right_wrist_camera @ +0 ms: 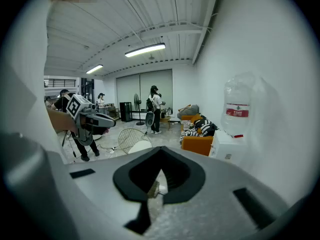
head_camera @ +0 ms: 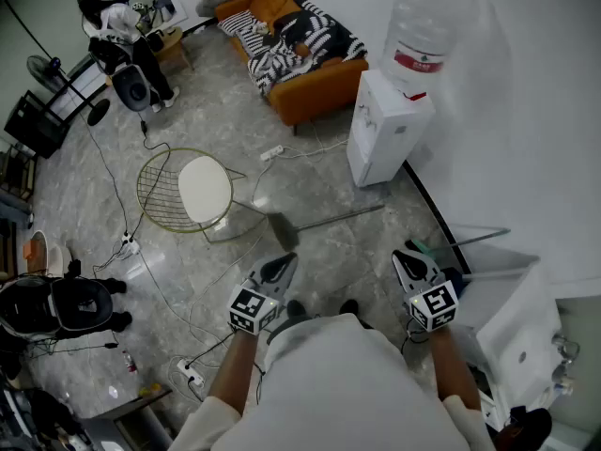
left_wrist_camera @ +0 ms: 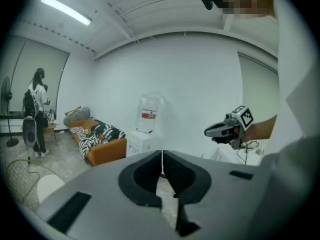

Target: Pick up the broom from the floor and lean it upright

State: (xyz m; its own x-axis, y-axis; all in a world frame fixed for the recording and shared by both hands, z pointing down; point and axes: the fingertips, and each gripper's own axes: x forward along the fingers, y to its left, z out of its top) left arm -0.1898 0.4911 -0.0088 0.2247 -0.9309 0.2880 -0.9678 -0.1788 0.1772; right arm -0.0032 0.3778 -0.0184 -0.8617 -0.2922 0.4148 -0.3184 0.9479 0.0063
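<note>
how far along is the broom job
Done: nothing yet. The broom lies flat on the floor between the wire chair and the water dispenser.
In hand: nothing. The left gripper and the right gripper are both shut and empty.
Left: reach down, grip the handle, lift it and lean it upright.

The red label point(head_camera: 418, 61) on the water bottle point(head_camera: 424, 17) cannot be read.

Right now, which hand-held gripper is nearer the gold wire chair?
Left. The left hand-held gripper hovers just right of the gold wire chair; the right hand-held gripper lies farther right.
</note>
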